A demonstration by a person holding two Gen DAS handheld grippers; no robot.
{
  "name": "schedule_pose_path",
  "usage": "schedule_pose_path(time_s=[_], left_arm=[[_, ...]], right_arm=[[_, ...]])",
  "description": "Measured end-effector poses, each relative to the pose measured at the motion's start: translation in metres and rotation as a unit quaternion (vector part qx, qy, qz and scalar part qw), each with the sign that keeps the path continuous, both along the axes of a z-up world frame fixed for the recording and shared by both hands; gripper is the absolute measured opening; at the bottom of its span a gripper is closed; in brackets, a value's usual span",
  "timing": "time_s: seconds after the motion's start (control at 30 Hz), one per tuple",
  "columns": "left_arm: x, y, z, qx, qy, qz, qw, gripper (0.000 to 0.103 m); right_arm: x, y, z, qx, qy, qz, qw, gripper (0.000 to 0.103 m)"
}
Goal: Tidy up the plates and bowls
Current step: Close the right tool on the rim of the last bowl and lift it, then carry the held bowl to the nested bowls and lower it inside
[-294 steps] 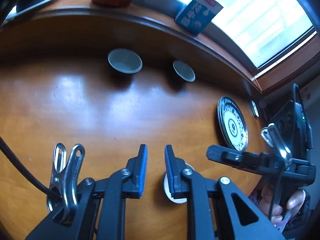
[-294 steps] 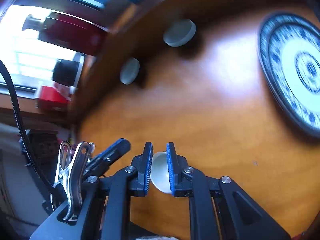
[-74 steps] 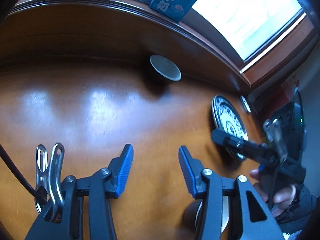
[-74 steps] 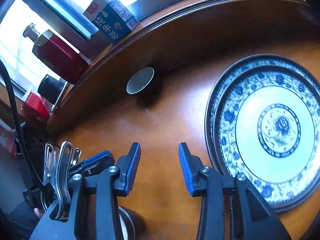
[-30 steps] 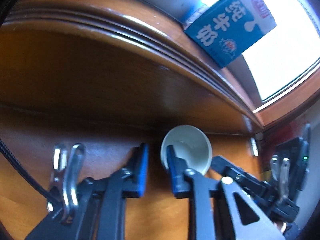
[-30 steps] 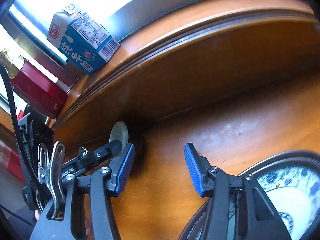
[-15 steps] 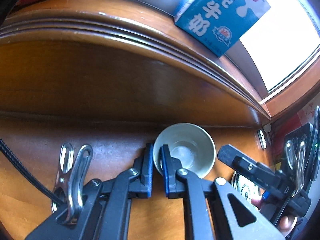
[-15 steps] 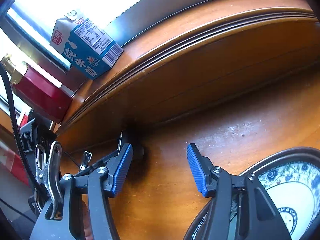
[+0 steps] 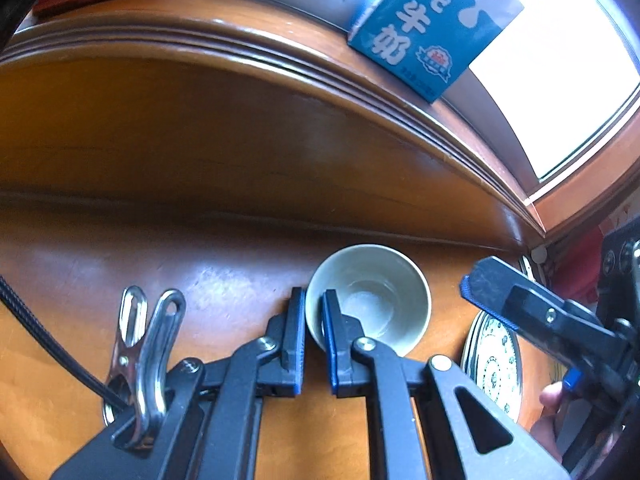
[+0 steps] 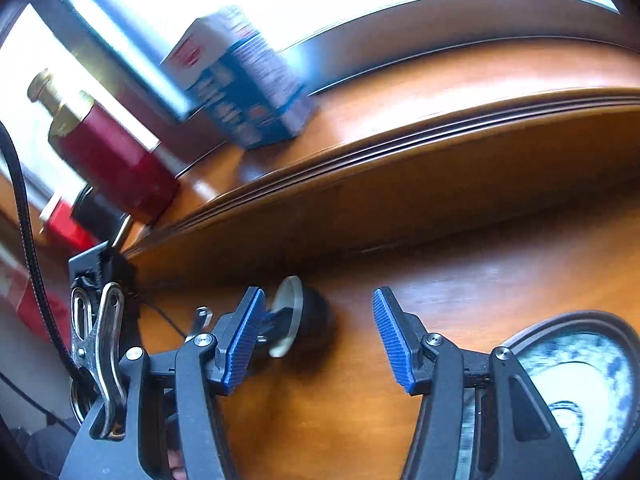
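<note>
My left gripper (image 9: 311,322) is shut on the near rim of a small grey-green bowl (image 9: 376,300), one pad inside and one outside. The bowl is close to the raised wooden sill at the back of the table. It also shows edge-on in the right wrist view (image 10: 289,320), just right of my left pad. My right gripper (image 10: 316,336) is open and empty over the table, right of the bowl. A blue-and-white patterned plate (image 10: 576,392) lies under its right finger and shows in the left wrist view (image 9: 494,364).
A blue milk carton (image 9: 428,28) stands on the windowsill. A red bottle with a gold cap (image 10: 108,148) and a red box (image 10: 68,228) stand further left on the sill. The wooden table (image 9: 120,264) stretches left of the bowl.
My left gripper closed on the bowl's rim about a second ago and still holds it. The right gripper view has swung, now blurred, and the bowl's edge shows beside its left pad.
</note>
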State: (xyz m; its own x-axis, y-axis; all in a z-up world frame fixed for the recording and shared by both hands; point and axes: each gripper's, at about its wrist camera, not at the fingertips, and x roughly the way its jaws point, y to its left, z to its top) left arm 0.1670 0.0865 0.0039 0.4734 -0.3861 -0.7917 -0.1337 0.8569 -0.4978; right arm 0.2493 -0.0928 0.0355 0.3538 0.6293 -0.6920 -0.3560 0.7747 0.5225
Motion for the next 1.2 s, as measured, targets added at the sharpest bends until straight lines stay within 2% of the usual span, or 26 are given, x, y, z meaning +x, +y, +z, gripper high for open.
schedule_pose_path(time_s=[0.13,0.23,0.3,0.33,0.37,0.43,0.53,0.63,0.7,0.8,0.97,1.1,1.2], left_arm=[[-0.008,0.001,0.0,-0.008,-0.002,0.002,1.0,0.009],[-0.016,0.005,0.0,-0.016,-0.002,0.008,0.9998,0.009],[-0.021,0.007,0.0,-0.018,-0.003,0.01,0.9998,0.009],[-0.022,0.008,0.0,-0.02,-0.006,0.009,0.9997,0.01],[-0.021,0.007,0.0,-0.026,-0.008,0.006,0.9996,0.01],[-0.02,0.003,0.001,-0.021,-0.007,0.001,0.9997,0.01],[-0.016,-0.002,-0.001,-0.021,-0.008,-0.01,0.9997,0.007],[-0.008,-0.003,-0.004,-0.028,-0.003,-0.001,0.9996,0.01],[-0.003,-0.006,-0.002,-0.017,0.0,-0.003,0.9999,0.012],[-0.002,-0.012,0.0,-0.001,-0.001,-0.01,0.9999,0.008],[-0.005,-0.025,0.002,0.001,0.03,-0.021,0.9993,0.006],[-0.016,-0.025,0.013,-0.019,0.031,-0.02,0.9991,0.006],[-0.023,-0.021,0.026,-0.051,0.035,-0.037,0.9974,0.007]], right_arm=[[0.005,0.018,-0.012,-0.007,0.028,0.031,0.999,0.058],[0.004,0.031,-0.021,-0.047,0.035,0.045,0.997,0.058],[0.002,0.037,-0.027,-0.07,0.043,0.045,0.996,0.046],[0.001,0.038,-0.031,-0.073,0.052,0.047,0.995,0.026],[0.001,0.039,-0.034,-0.075,0.059,0.047,0.994,0.018],[-0.003,0.041,-0.036,-0.075,0.058,0.054,0.994,0.012],[-0.01,0.045,-0.03,-0.103,0.026,0.071,0.992,0.012],[-0.011,0.042,-0.032,-0.09,0.036,0.068,0.993,0.013],[-0.011,0.038,-0.033,-0.084,0.034,0.061,0.994,0.013],[-0.012,0.034,-0.036,-0.078,0.033,0.055,0.995,0.012],[-0.017,0.018,-0.039,-0.071,0.048,0.066,0.994,0.011],[-0.029,0.015,-0.028,-0.069,0.038,0.076,0.994,0.011],[-0.042,0.009,-0.015,-0.06,0.034,0.086,0.994,0.011]])
